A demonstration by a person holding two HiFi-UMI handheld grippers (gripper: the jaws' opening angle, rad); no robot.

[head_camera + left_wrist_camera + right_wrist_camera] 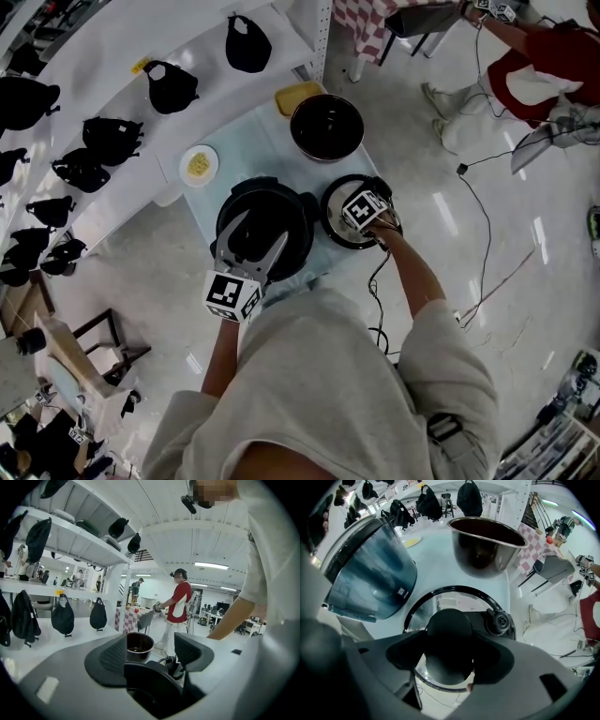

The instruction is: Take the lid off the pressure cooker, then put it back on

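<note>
Head view: right gripper (362, 217) vertical over lid (333, 223).

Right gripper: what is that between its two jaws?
The black knob of the lid sits between the right gripper's open jaws, as the right gripper view shows. The lid lies beside the cooker.

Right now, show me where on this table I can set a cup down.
Bare cloth between the plate and the bowl, behind the cooker. The near half is crowded: cooker and lid sit side by side.
</note>
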